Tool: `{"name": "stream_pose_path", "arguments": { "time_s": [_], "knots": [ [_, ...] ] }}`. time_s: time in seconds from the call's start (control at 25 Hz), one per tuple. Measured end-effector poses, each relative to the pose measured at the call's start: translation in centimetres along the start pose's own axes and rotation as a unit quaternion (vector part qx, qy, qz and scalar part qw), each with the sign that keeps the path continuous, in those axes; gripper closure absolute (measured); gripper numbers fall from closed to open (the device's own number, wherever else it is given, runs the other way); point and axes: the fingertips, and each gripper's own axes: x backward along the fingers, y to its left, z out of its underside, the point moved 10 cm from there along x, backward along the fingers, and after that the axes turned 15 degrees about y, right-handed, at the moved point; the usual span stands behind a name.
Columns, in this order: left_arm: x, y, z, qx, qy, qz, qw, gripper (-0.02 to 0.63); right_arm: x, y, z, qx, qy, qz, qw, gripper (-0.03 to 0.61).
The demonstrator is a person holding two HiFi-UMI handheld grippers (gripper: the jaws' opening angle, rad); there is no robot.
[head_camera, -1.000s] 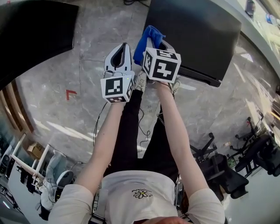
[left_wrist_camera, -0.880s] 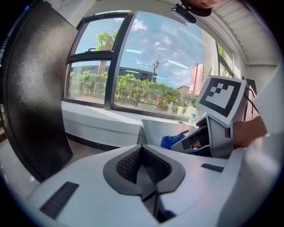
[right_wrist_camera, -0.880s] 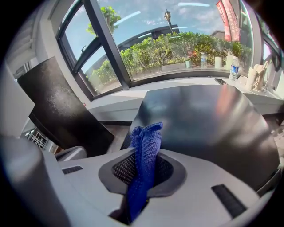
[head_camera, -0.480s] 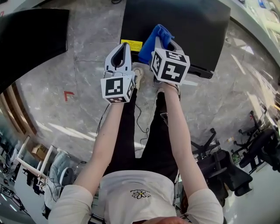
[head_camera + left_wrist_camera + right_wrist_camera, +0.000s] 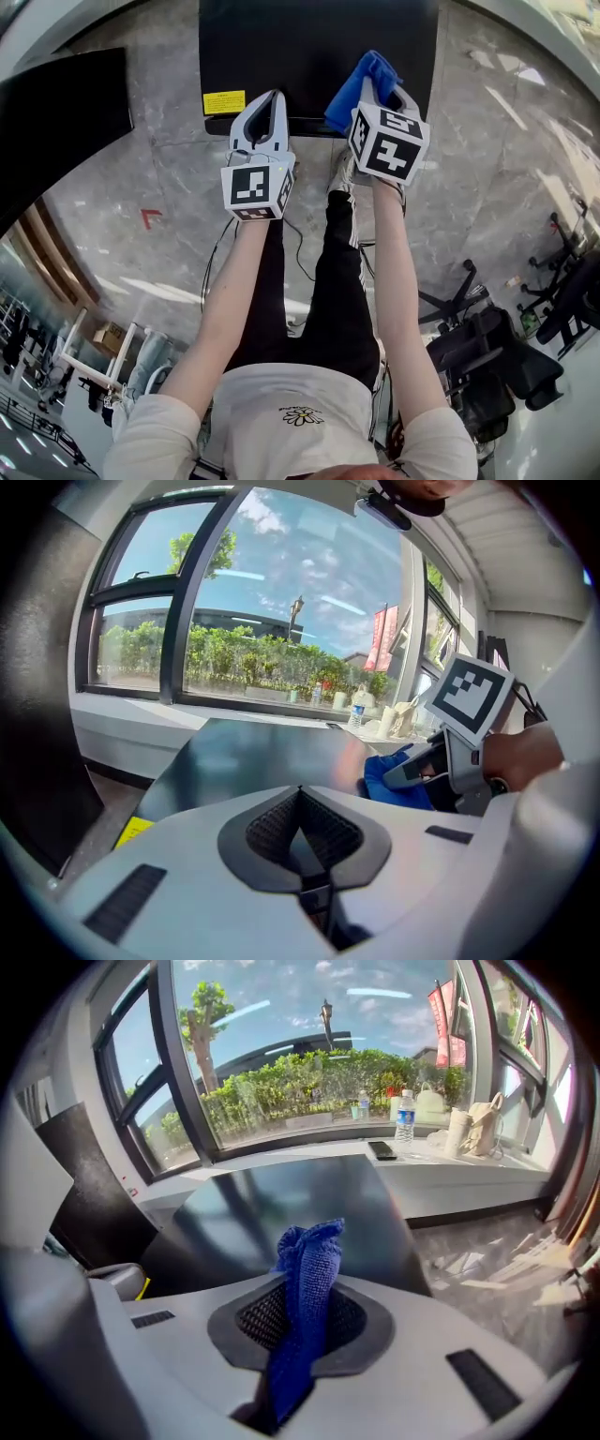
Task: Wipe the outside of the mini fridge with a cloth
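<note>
The black mini fridge [image 5: 309, 47] stands on the floor straight ahead, its glossy top [image 5: 291, 1208] facing both gripper cameras. A blue cloth [image 5: 361, 82] is pinched in my right gripper [image 5: 380, 89], which hovers over the fridge's right part; the cloth sticks up out of the jaws [image 5: 307, 1269]. My left gripper [image 5: 272, 101] is shut with nothing in it, held at the fridge's near edge. In the left gripper view the blue cloth [image 5: 394, 780] and the right gripper [image 5: 412, 772] show to the right over the fridge top [image 5: 253, 757].
A yellow label [image 5: 223, 101] sits on the fridge's left near corner. A second black cabinet [image 5: 52, 112] stands to the left. Office chairs [image 5: 497, 366] crowd the right. Bottles and a phone lie on the windowsill [image 5: 403, 1147] beyond the fridge.
The fridge has swung from the upper right to straight ahead and closer. Both grippers now reach over its near edge, the right one still holding the cloth.
</note>
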Motion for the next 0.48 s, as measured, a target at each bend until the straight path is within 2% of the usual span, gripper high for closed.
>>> {"name": "stream_pose_path", "arguments": {
  "time_s": [0.2,0.36,0.48],
  "knots": [
    [-2.4,-3.7,-1.2,-0.016,-0.004,0.019,0.9997,0.609,0.8,-6.3,0.5,-0.032,-0.001,0.027,0.999,0.515],
    [-4.6,-7.3,-1.6,-0.025,-0.006,0.036,0.9990,0.609,1.0,-9.9,0.8,-0.041,-0.010,0.040,0.998,0.515],
    [-5.2,-9.7,-2.1,-0.030,-0.012,0.050,0.9982,0.609,1.3,-12.4,1.4,-0.070,-0.013,0.052,0.996,0.516]
  ]
}}
